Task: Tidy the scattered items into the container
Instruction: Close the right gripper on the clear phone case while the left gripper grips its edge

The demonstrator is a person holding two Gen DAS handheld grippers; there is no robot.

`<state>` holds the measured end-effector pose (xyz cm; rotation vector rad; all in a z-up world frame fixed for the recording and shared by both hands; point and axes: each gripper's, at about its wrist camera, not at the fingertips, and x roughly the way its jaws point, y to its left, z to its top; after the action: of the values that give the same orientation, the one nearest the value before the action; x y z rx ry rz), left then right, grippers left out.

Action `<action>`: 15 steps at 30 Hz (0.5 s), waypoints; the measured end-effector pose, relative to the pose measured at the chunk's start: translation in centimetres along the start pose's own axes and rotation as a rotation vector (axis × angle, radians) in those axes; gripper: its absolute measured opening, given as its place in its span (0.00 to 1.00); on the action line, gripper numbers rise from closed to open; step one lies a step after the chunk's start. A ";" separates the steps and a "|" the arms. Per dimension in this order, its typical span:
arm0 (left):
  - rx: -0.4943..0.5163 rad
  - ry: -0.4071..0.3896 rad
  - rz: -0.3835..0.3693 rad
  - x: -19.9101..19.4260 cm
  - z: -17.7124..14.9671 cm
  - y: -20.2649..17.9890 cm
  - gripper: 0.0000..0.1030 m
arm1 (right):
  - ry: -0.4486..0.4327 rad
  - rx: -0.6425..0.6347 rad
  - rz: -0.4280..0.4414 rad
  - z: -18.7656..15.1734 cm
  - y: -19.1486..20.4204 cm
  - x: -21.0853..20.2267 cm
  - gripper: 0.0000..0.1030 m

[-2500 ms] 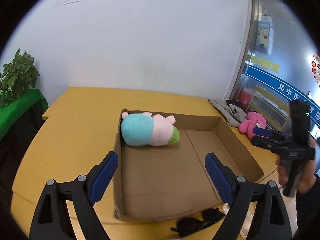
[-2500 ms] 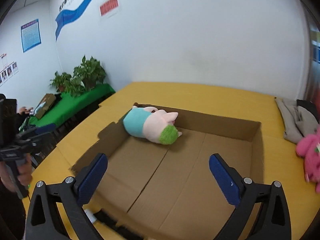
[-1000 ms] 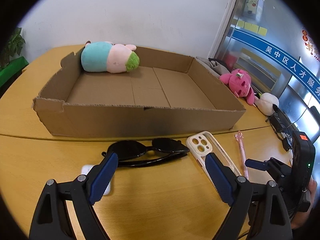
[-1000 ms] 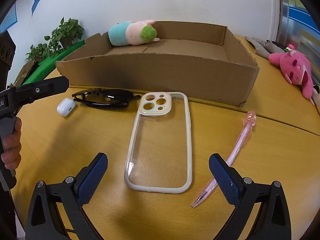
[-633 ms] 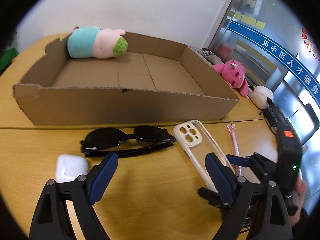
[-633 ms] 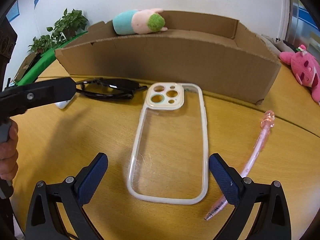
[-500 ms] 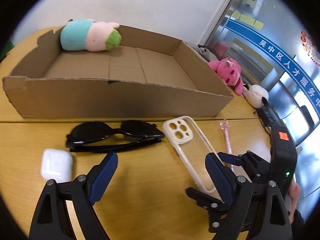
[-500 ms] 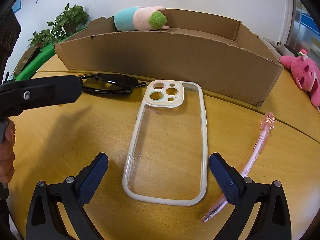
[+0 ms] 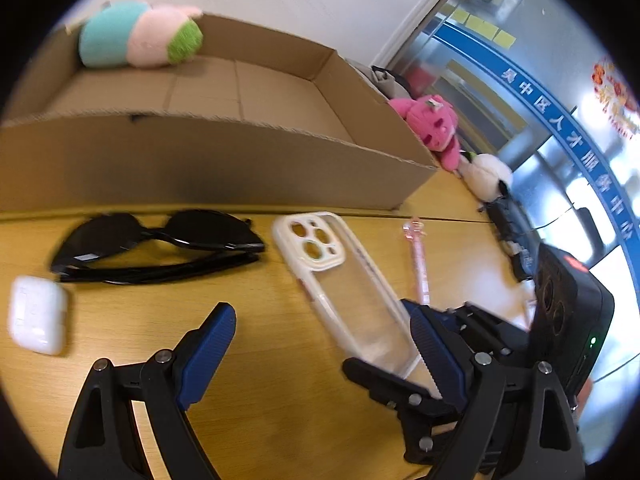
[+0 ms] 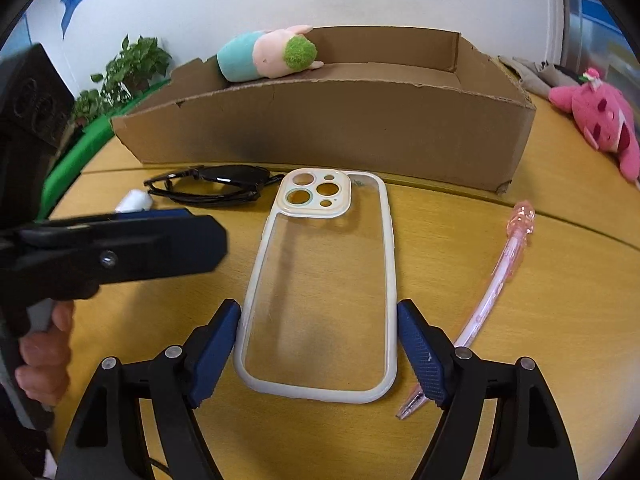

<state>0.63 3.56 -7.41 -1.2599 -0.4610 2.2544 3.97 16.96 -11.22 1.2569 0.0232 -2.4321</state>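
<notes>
Clear phone case (image 10: 320,292) lies flat at 6 o'clock from the box (image 10: 328,128), bracketed by your spread right gripper (image 10: 319,346) to pinch its edges; left gripper (image 9: 320,344) hangs spread, empty.

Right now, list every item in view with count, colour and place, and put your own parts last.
cardboard box: 1, brown, back of table
pig plush: 1, teal, pink and green, inside box, far left corner
sunglasses: 1, black, folded, on table before box
earbud case: 1, white, left of sunglasses
phone case: 1, clear with cream rim, flat on table, between right gripper's fingers
pen: 1, pink, right of phone case
pink plush: 1, right of box
white plush: 1, beyond pink plush
table: 1, yellow wood
left gripper: 1, black and blue, open
right gripper: 1, black and blue, open around phone case
</notes>
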 end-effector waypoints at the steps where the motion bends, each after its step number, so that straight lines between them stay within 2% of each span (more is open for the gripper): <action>1: -0.013 0.009 -0.023 0.4 0.1 0.0 0.87 | 0.000 0.016 0.030 0.0 -0.2 -0.2 0.80; 3: -0.036 0.023 -0.059 1.3 0.3 0.1 0.86 | -0.006 0.043 0.073 -0.1 -0.3 -0.7 0.80; 5: -0.073 0.039 -0.103 2.1 0.4 0.3 0.76 | -0.011 0.046 0.085 -0.3 -0.3 -1.1 0.80; 6: -0.093 0.045 -0.127 2.4 0.4 0.5 0.65 | -0.015 0.046 0.089 -0.4 -0.3 -1.4 0.81; 7: -0.110 0.048 -0.134 2.7 0.4 0.7 0.58 | -0.016 0.045 0.095 -0.4 -0.3 -1.5 0.81; 8: -0.118 0.048 -0.123 2.9 0.4 0.8 0.54 | -0.016 0.043 0.098 -0.5 -0.3 -1.6 0.81; 10: -0.124 0.054 -0.101 3.2 0.4 1.1 0.35 | -0.011 0.032 0.099 -1.0 -0.1 -1.7 0.81; 12: -0.141 0.068 -0.106 3.5 0.2 1.6 0.26 | -0.001 0.026 0.103 -1.5 0.1 -1.6 0.81; 15: -0.134 0.067 -0.110 3.3 0.0 1.6 0.24 | 0.005 0.013 0.098 -2.2 0.5 -1.6 0.81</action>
<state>-1.26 4.19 -10.48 -1.3375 -0.6498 2.1129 6.64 17.50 -11.17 1.2397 -0.0523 -2.3496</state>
